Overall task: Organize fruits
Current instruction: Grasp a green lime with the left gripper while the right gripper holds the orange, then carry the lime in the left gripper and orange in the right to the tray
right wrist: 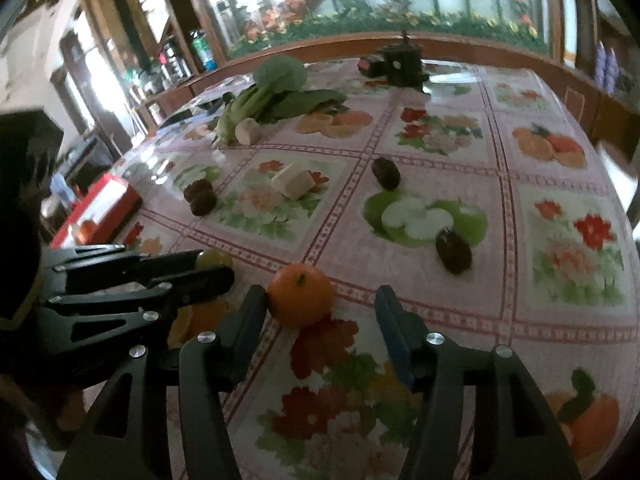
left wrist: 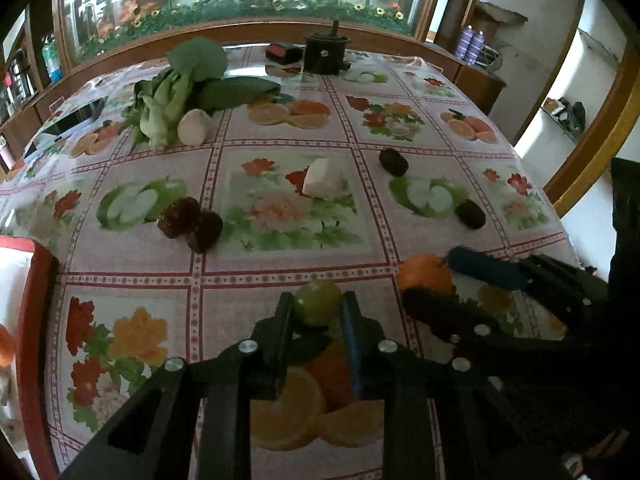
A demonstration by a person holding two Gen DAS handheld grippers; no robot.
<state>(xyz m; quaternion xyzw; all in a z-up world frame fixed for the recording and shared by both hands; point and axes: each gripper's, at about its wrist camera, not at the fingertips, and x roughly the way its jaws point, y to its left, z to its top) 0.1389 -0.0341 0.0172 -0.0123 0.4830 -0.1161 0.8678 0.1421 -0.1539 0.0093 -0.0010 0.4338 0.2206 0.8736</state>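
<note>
A small green fruit (left wrist: 317,302) sits between the fingers of my left gripper (left wrist: 318,305), which is shut on it just above the flowered tablecloth. In the right wrist view the same fruit (right wrist: 214,258) shows at the tips of the left gripper (right wrist: 216,268). An orange (right wrist: 300,294) rests on the cloth inside my right gripper (right wrist: 320,296). It lies against the left finger, with a wide gap to the blue-padded right finger, so this gripper is open. The left wrist view shows the orange (left wrist: 424,274) and right gripper (left wrist: 430,278) just right of the green fruit.
Dark fruits lie further out: a pair (left wrist: 190,222), one (left wrist: 393,162) and another (left wrist: 471,214). A white wedge (left wrist: 322,178) sits mid-table. Leafy greens (left wrist: 180,96) and a pale bulb (left wrist: 194,126) lie far left. A red-rimmed tray (left wrist: 36,300) stands at the left edge, a black device (left wrist: 325,54) at the back.
</note>
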